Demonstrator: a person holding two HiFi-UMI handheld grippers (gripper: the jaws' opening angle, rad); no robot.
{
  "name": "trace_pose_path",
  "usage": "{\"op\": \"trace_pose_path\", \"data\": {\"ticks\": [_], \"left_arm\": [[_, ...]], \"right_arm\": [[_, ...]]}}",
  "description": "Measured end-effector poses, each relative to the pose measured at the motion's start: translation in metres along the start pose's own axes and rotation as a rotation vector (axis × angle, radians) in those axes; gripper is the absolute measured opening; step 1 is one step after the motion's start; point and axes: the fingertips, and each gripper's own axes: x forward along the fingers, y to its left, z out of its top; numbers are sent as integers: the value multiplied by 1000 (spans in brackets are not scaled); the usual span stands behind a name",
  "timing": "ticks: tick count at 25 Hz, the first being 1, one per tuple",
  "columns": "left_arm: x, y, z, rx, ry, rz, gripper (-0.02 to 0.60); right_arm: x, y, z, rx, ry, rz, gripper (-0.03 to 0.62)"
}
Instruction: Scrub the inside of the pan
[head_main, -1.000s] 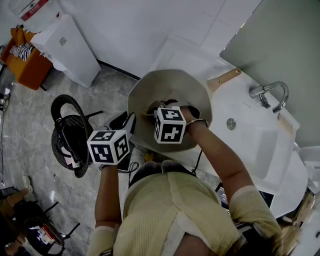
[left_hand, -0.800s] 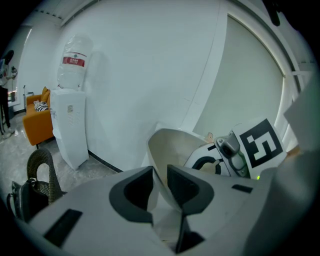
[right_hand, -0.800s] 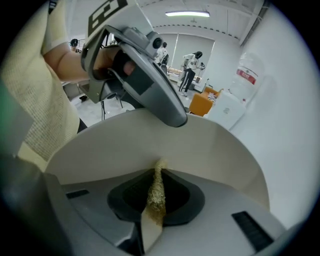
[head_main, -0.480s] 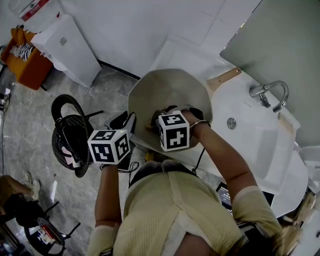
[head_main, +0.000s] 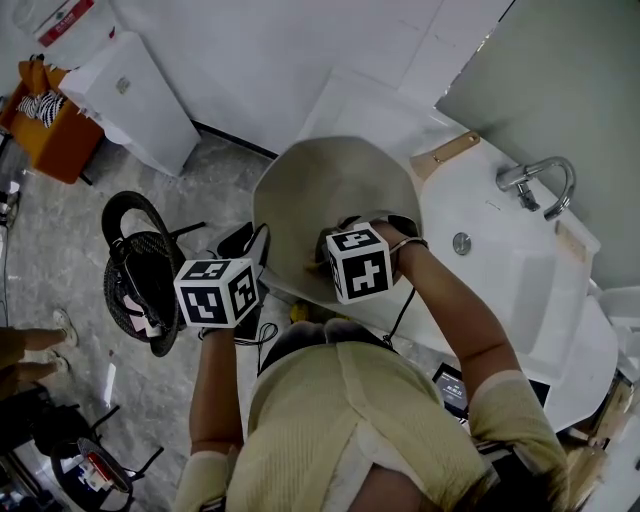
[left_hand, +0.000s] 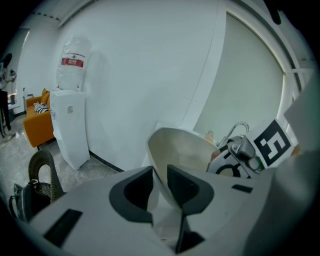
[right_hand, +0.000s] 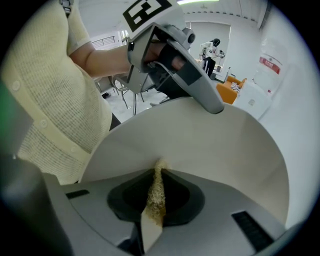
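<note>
Pan (head_main: 335, 190) — pale, wide, deep-walled — is tipped up at the near edge of the white counter (head_main: 375, 105), just beside the sink (head_main: 545, 330), open side toward the person. Can't tell if it rests on the counter.

Left gripper (left_hand: 160, 176) is clamped on the pan's rim. The wall runs up between the jaws, one pad inside & one outside, set narrow to the wall's thickness. Prob. reason: it steadies the pan & holds it tilted so the inner face meets the other hand. No handle shows in any view, so the rim looks like the only purchase.

Right gripper (right_hand: 157, 175) is closed on a scrub pad (right_hand: 156, 192) — yellowish fibrous face w/ white backing. The pad sits edge-on between the jaws, its front tip against the pan's inner wall. The gripper points steeply down into the bowl, which suits pressing the pad on the lower inside.

Judgement: scrubbing is under way, i.e. pad on surface. How clean the inside is can't be told; it looks evenly pale. A spot next to the sink makes sense for rinsing, though the tap (head_main: 540, 185) shows no water.

Count: 1 pan, 1 scrub pad, 2 grippers, 1 sink w/ 1 tap & 1 drain (head_main: 461, 245). On the floor, well apart: 1 dark wicker chair (head_main: 130, 270).
</note>
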Motion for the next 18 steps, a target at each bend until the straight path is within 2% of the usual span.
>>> {"op": "trace_pose_path", "data": {"ticks": [7,13,18], "left_arm": [[0,0,0,8,6,7,140],[0,0,0,10,5,9,140],[0,0,0,11,3,8,140]], "right_arm": [[-5,15,-14,12,53,53,54],[-11,27,-35,6,147,109,54],[-15,27,-53,13,229,113,53]]}}
